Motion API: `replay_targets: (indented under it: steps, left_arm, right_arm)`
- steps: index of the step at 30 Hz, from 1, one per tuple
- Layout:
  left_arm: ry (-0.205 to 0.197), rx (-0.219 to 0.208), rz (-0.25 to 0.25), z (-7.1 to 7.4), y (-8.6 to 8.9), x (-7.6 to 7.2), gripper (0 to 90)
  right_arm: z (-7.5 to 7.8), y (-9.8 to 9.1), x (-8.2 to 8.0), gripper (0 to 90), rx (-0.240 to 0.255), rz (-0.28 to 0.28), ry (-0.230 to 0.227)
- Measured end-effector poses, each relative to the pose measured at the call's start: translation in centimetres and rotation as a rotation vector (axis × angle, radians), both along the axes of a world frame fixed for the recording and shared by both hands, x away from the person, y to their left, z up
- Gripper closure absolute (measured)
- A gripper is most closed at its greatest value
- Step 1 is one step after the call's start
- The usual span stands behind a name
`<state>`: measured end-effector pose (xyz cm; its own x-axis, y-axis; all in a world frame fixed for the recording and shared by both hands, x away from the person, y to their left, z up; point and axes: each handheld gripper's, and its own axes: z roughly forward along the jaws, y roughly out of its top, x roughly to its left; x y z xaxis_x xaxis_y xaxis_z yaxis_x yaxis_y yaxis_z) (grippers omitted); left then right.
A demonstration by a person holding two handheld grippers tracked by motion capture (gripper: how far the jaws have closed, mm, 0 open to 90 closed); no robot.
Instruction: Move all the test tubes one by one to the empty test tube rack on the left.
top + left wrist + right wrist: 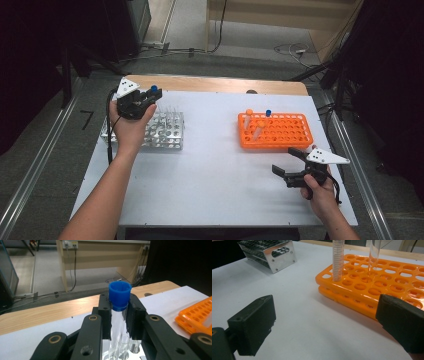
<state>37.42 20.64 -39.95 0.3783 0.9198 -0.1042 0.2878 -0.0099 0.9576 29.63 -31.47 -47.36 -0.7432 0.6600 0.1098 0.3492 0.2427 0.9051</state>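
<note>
Evidently the left gripper (119, 322) is pinching a blue-capped test tube (119, 305) just under its cap, holding it upright above the metal rack (165, 131), probably for transfer. Meanwhile the right gripper (327, 325) is waiting, jaws spread, beside the orange rack (387, 282).

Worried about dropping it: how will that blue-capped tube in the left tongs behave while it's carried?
The blue-capped tube looks clear, smooth and empty: probably light, rigid, perhaps slippery. The left tongs clamp it just under the cap, which may stop downward slipping. Laid down, it would likely roll.
</note>
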Motion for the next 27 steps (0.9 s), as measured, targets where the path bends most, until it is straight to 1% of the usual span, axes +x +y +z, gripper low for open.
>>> replay_targets:
  steps: [3, 5, 10, 19, 22, 27]
  left_arm:
    - [0.016, 0.016, 0.012, -0.5, -0.1, 0.5, 76.3]
    - [0.031, 0.006, 0.015, -0.9, -0.1, 0.8, 76.3]
    - [0.044, 0.022, 0.019, -1.3, -0.5, 1.1, 76.2]
    - [0.081, 0.042, 0.026, -2.5, -0.6, 1.0, 76.2]
    - [0.086, 0.045, 0.027, -2.9, -0.7, 0.9, 76.2]
    - [0.102, 0.075, 0.033, -3.5, -0.9, 0.7, 76.1]
  right_arm:
    - [-0.1, -0.1, 0.1, 1.5, 0.001, -0.001, 0.001]
    - [-0.2, -0.1, 0.1, 1.5, 0.0, -0.005, 0.006]
    - [-0.2, -0.3, 0.2, 1.5, 0.001, -0.005, 0.001]
    - [-0.3, -0.3, 0.2, 1.5, 0.0, -0.007, 0.007]
    - [-0.4, -0.2, 0.2, 1.5, -0.002, -0.007, 0.008]
    - [-0.5, -0.1, 0.3, 1.5, -0.009, -0.007, 0.011]
